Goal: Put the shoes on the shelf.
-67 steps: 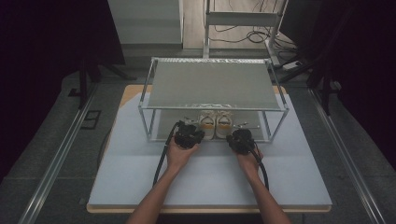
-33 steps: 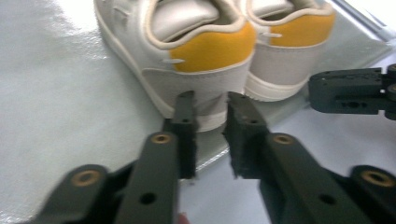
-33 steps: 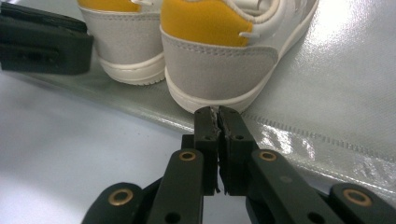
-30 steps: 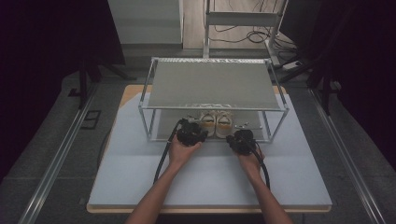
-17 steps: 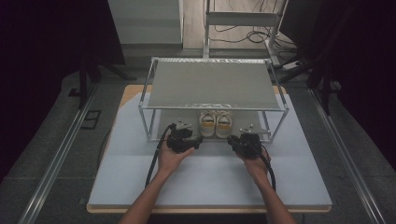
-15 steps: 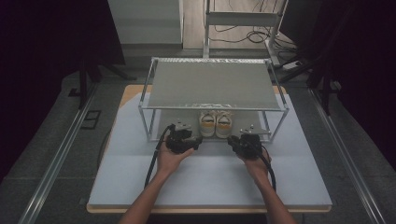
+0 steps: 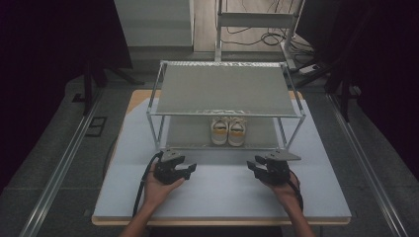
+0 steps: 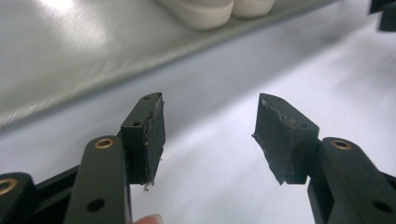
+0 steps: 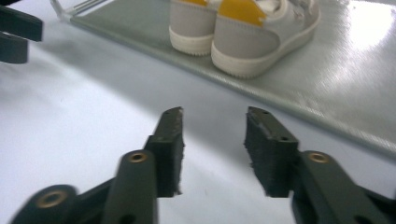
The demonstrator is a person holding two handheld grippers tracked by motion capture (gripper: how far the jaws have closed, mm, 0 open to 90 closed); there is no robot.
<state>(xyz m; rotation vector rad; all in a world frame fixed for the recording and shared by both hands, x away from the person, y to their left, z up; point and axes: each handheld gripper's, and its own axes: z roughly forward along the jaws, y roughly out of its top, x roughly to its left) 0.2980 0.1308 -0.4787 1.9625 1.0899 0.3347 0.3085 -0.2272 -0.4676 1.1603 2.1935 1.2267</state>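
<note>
Both tongs [image 7: 190, 169] [image 7: 252, 167] withdrawn, opening, shoes [image 7: 228, 130] beyond

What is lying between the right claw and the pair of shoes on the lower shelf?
Nothing lies there. In the right gripper view, bare white table and the shelf's front edge separate the open right claw from the shoes.

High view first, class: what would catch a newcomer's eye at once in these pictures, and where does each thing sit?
A pair of pale shoes with yellow heel tabs stands side by side on the lower shelf of a metal rack, heels toward the person. In front of the rack, the left gripper and the right gripper are over the white tabletop, one on each side. Both have just been opening, with nothing between the jaws.
</note>
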